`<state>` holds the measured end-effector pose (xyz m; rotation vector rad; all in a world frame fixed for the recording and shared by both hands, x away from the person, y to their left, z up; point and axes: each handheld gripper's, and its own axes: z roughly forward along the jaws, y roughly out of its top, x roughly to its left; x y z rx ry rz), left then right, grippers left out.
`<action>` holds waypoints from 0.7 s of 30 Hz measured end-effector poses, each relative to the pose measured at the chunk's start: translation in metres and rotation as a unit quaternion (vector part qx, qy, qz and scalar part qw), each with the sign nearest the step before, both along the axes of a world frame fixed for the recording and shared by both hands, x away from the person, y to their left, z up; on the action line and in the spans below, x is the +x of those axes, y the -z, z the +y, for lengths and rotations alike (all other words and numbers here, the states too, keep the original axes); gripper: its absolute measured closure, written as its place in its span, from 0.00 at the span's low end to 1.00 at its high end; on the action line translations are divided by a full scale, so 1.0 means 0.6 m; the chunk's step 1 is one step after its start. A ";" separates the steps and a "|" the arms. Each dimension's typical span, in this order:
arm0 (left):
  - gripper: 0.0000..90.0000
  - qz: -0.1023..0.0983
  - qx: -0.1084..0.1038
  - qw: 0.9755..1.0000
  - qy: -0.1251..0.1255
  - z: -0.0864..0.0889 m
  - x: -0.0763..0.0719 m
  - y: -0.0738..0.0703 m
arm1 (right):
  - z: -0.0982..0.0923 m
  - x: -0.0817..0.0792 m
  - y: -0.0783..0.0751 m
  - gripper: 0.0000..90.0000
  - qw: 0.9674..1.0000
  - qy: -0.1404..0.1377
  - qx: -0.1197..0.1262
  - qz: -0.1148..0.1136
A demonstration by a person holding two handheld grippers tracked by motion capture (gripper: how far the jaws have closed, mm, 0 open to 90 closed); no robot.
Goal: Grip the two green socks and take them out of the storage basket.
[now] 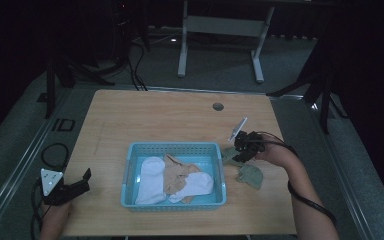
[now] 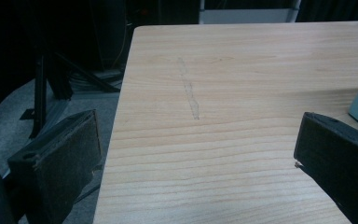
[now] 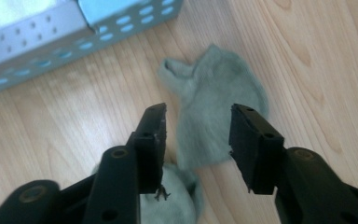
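Right gripper view: right hand-held gripper (image 3: 196,135) partly open over grey sock (image 3: 214,116), gripping nothing; sock flat on worktop (image 3: 51,121) beside blue basket (image 3: 42,37). Left hand-held gripper (image 2: 196,158) wide open, empty.

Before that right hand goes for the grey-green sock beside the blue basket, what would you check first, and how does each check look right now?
1. Right tool open wide enough for the sock: ok, the jaws stand apart with nothing pinched.
2. Tool lined up over a grey-green sock: ok, the sock lies on the table between the jaws, farther on.
3. Pads touching the sock: not ok, a gap shows on both sides.
4. Second grey-green sock out of the way: cannot tell, the two lie close together.
5. Room in the blue basket: ok, bare floor shows around the white and tan socks.
6. Left tool out of the way: ok, open over bare table.
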<state>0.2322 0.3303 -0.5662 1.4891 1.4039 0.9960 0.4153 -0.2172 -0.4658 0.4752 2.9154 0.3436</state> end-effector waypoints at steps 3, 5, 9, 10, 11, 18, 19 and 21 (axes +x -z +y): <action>0.00 0.000 0.000 1.000 -0.001 0.000 0.000 0.000 | -0.016 -0.004 -0.005 0.54 1.000 0.014 0.006 -0.004; 0.00 0.000 0.000 1.000 0.000 0.000 0.000 0.000 | -0.028 -0.006 -0.006 0.50 1.000 0.025 0.012 -0.001; 0.00 0.000 0.000 1.000 -0.001 0.000 0.000 0.000 | -0.049 -0.010 -0.003 0.47 0.999 0.040 0.013 -0.002; 0.00 0.000 0.000 1.000 -0.001 0.000 0.000 0.000 | -0.053 -0.011 -0.002 0.45 0.999 0.042 0.012 -0.004; 0.00 0.000 0.000 1.000 -0.001 0.000 0.000 0.000 | -0.057 -0.012 0.000 0.44 0.999 0.046 0.012 -0.005; 0.00 0.000 -0.001 1.000 -0.002 0.000 0.000 0.000 | -0.090 -0.019 0.007 0.40 0.996 0.077 0.034 -0.016; 0.00 0.000 -0.001 1.000 -0.002 0.000 0.000 0.000 | -0.095 -0.021 0.008 0.38 0.996 0.080 0.038 -0.018; 0.00 0.000 -0.001 1.000 -0.002 0.000 0.000 0.000 | -0.104 -0.023 0.012 0.37 0.995 0.089 0.043 -0.019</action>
